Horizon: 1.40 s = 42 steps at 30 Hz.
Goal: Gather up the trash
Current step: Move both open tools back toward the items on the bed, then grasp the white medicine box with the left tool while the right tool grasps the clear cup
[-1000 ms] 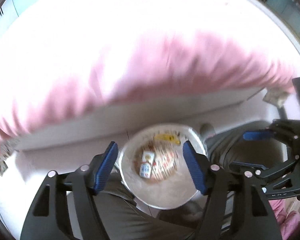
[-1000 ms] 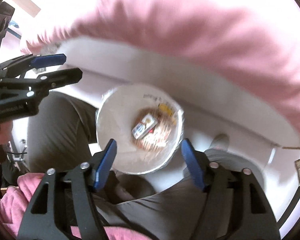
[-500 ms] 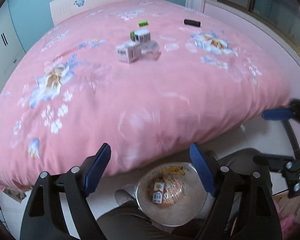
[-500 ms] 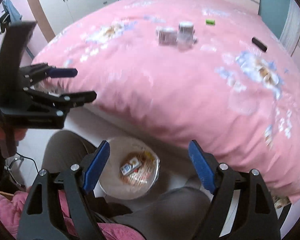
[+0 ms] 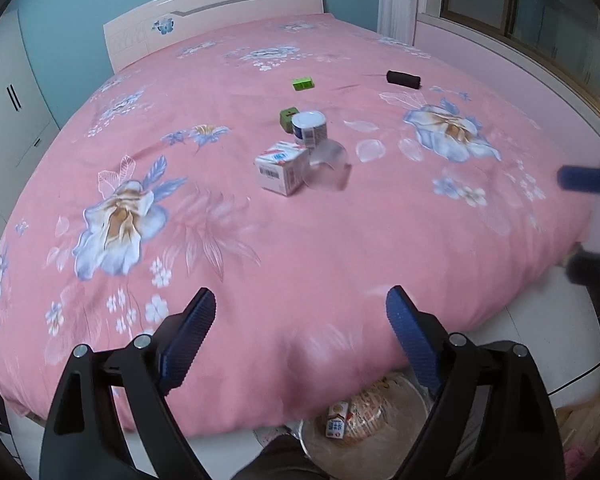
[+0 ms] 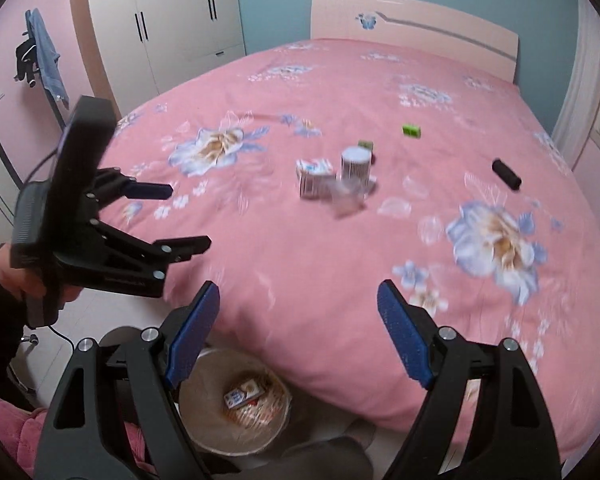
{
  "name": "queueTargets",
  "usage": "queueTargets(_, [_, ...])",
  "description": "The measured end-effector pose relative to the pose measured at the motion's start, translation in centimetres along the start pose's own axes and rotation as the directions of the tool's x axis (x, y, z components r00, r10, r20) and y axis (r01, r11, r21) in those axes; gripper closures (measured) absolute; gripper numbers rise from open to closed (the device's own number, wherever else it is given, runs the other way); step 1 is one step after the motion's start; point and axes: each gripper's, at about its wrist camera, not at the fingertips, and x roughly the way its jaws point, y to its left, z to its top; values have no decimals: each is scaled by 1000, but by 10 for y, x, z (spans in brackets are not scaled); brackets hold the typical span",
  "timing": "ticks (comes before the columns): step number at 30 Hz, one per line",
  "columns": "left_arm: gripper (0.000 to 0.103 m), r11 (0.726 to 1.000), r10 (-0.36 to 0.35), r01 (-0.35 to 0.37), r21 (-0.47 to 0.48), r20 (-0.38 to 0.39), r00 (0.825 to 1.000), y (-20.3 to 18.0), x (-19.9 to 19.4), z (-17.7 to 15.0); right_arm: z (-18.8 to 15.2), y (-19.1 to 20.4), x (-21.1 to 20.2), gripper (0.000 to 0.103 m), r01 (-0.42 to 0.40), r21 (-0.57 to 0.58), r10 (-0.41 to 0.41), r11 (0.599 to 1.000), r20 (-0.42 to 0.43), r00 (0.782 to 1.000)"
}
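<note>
Hand-held grippers (image 5: 300, 312) agape before white carton (image 5: 281, 172)

Bed (image 5: 260, 240), covered by a pink floral quilt. Near its middle lies a close cluster: a white carton (image 5: 281, 168) on its side, a clear plastic cup (image 5: 329, 165) tipped against it, a white can (image 5: 309, 129) upright just behind, and a small dark-green box (image 5: 288, 119) beside the can. Further back, apart, lies a bright green box (image 5: 302, 83). A black cylinder (image 5: 403, 79) lies toward the window side. On the floor (image 6: 100, 316) at the foot of the bed stands a round bin (image 6: 204, 436) holding wrappers and a small carton (image 6: 244, 394).
</note>
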Motion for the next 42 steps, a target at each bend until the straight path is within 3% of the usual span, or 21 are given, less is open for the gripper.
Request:
queueTargets(6, [14, 1000, -13, 13, -14, -23, 1000, 15, 29, 24, 32, -17, 25, 22, -18, -17, 18, 1000, 4, 1000])
queueTargets(15, [14, 999, -32, 31, -19, -62, 998, 26, 76, 51, 59, -46, 82, 22, -50, 13, 50, 999, -66, 997])
queueTargets(42, [14, 991, -133, 132, -20, -105, 985, 55, 202, 100, 96, -90, 259, 22, -125, -15, 119, 992, -218, 969])
